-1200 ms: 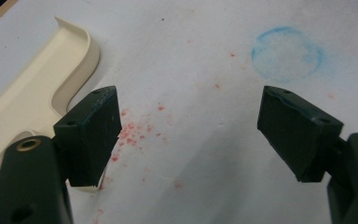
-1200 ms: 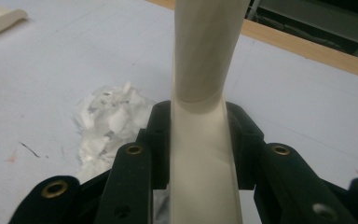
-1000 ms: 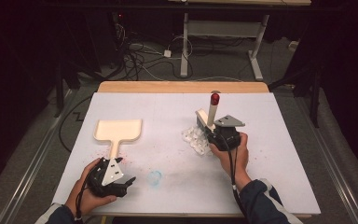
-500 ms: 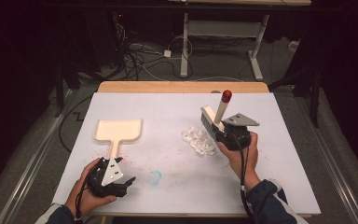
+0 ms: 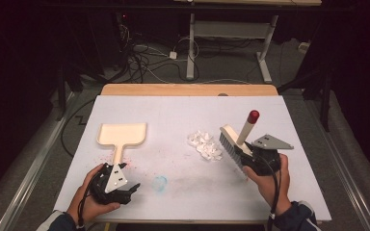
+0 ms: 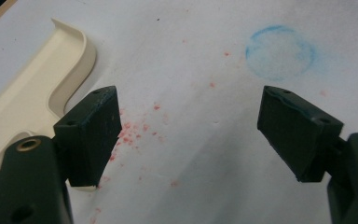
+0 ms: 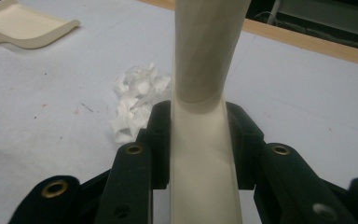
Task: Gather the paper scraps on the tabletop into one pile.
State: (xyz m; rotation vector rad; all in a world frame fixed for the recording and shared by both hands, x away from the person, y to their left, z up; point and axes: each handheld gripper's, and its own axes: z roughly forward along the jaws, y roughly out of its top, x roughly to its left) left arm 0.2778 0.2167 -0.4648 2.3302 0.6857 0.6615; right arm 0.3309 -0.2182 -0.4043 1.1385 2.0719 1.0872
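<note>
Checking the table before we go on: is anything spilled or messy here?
Yes. White paper scraps lie loose mid-table beside the brush, and red specks plus a smudged blue ring stain the tabletop.

The right gripper point(image 5: 244, 155) has carried the brush point(image 5: 236, 143) rightward (clear of the paper scraps point(image 5: 204, 145)).

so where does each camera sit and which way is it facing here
high view: fixed above the person's side, looking forward and down on the table; both hands come in at the bottom, left gripper open, right gripper shut on the brush.
left gripper view: rides the left gripper, looking down at the table between its open jaws, dustpan beside it.
right gripper view: rides the right gripper, looking along the brush handle it clamps.
shared: the paper scraps show in the high and right gripper views.
</note>
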